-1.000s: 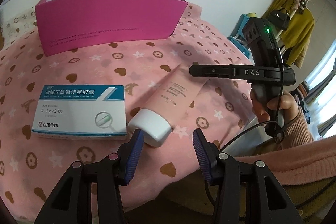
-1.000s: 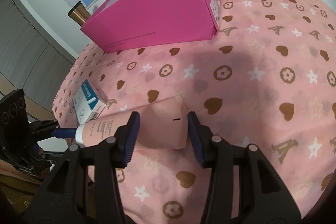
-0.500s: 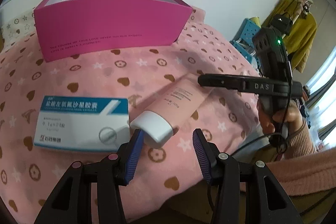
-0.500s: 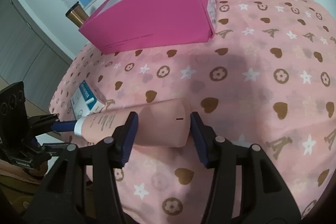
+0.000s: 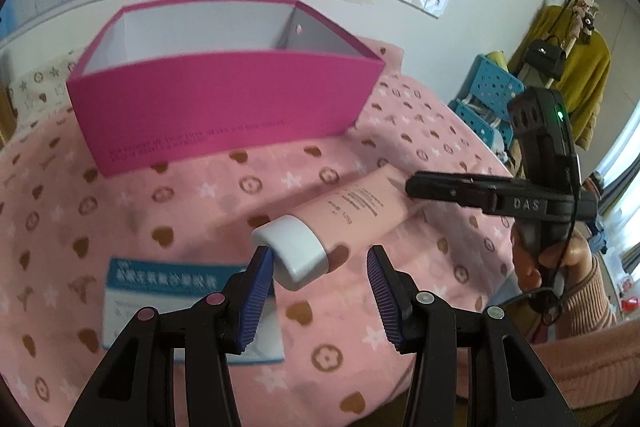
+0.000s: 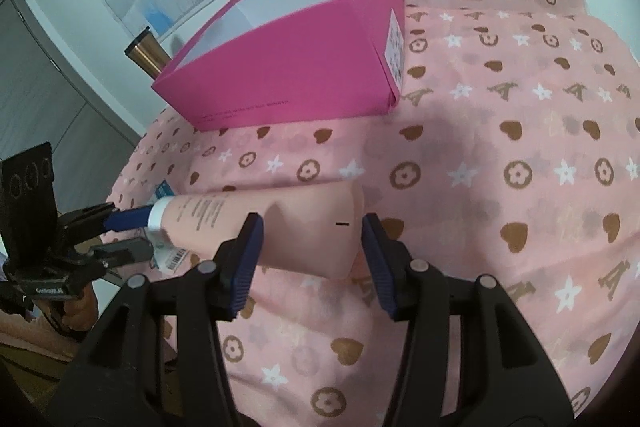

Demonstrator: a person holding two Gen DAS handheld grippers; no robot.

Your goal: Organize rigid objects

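The right gripper (image 6: 312,247) gripped the tube (image 6: 280,223) by its crimped end. The left gripper (image 5: 320,291) stood open, one finger touching the cap (image 5: 296,251).

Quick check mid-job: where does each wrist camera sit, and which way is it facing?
Left wrist: on the left gripper, facing the open magenta cardboard box; the hand holding the right gripper shows.
Right wrist: behind the right gripper's fingers, facing down over the pink patterned cloth.
Shared: the white-capped pink plastic tube, the box.

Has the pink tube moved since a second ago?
Yes. The tube has lifted off the cloth; its cap now overlaps the medicine box.
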